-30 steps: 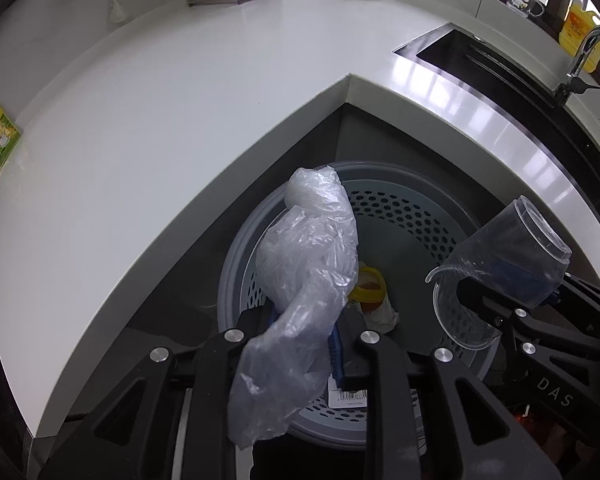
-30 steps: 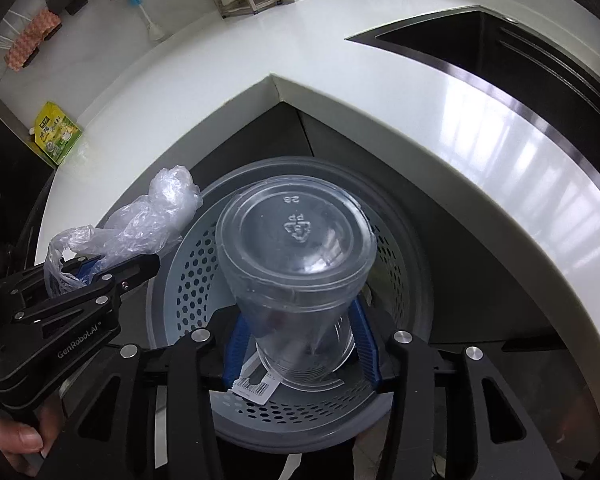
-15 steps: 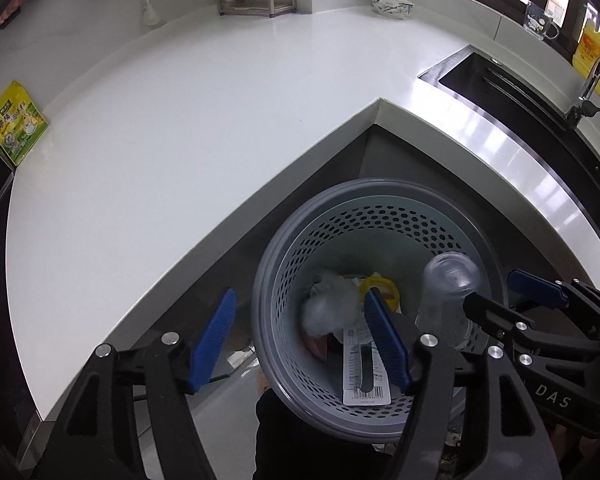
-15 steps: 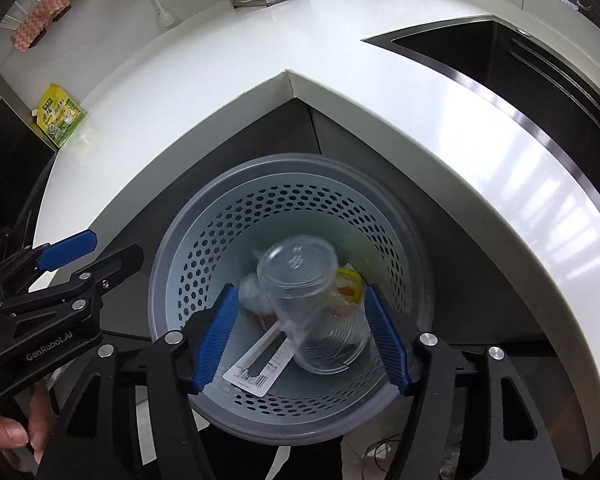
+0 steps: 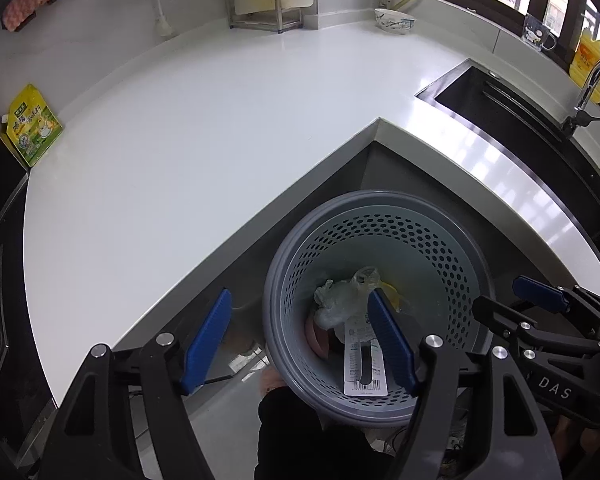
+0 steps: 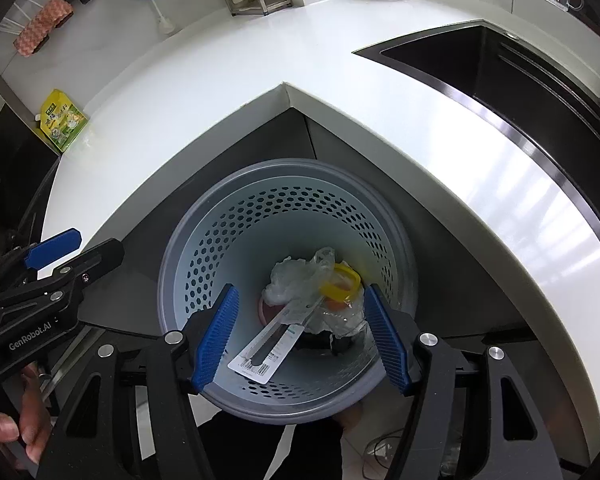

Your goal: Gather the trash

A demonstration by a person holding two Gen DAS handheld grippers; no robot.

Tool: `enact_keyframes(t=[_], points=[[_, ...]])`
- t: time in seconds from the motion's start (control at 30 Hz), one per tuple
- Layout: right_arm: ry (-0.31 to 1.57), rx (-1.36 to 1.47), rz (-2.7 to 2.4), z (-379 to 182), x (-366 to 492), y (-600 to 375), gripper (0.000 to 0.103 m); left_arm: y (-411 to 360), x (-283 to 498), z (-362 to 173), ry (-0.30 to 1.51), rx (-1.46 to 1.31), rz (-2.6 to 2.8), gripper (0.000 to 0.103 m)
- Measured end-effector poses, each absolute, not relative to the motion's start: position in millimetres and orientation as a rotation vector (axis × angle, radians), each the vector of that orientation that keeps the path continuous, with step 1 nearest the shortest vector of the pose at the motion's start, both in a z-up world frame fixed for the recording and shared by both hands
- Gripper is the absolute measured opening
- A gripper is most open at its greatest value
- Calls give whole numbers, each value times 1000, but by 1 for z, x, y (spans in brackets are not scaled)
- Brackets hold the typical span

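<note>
Both the left hand-held gripper (image 5: 300,340) and right hand-held gripper (image 6: 300,336) hang spread wide and empty above the perforated bin (image 6: 204,240). Inside the bin lies the crumpled plastic bag (image 6: 292,284), beside a barcoded package (image 6: 268,350).

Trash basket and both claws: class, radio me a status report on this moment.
Left claw open, empty. Right claw open, empty, above the trash basket. Crumpled plastic bag lies in the basket with other trash. Nothing in the way.

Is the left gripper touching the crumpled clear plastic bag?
Apart. Left wrist view: left gripper jaws open and empty; crumpled clear plastic bag lies down inside the grey perforated bin.
</note>
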State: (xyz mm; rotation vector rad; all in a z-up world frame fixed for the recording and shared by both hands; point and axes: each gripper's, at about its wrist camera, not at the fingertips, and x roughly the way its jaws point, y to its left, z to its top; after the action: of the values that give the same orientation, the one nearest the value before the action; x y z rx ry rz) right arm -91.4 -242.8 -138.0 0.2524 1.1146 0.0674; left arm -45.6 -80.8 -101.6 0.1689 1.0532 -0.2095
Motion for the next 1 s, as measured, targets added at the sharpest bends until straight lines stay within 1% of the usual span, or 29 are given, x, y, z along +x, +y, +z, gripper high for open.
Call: enact_keyframes(t=[0.13, 0.3, 0.37, 0.43, 0.6, 0.8, 1.0], points=[[1113, 250, 66, -132, -96, -246, 63, -80, -46, -97, 1050, 166, -206, 70], [1109, 245, 63, -126, -102, -246, 63, -79, -49, -90, 1034, 167, -192, 80], [1105, 241, 63, -124, -103, -246, 63, -77, -50, -88, 1031, 166, -188, 81], [1105, 240, 65, -122, -104, -245, 64, -77, -50, -85, 1030, 166, -183, 83], [1103, 237, 67, -118, -106, -243, 68, -73, -52, -79, 1022, 158, -176, 91], [1108, 223, 68, -115, -105, -239, 71, -69, -54, -74, 1012, 162, -159, 95], [1103, 227, 65, -111, -106, -240, 71, -67, -53, -71, 1015, 162, -147, 96]])
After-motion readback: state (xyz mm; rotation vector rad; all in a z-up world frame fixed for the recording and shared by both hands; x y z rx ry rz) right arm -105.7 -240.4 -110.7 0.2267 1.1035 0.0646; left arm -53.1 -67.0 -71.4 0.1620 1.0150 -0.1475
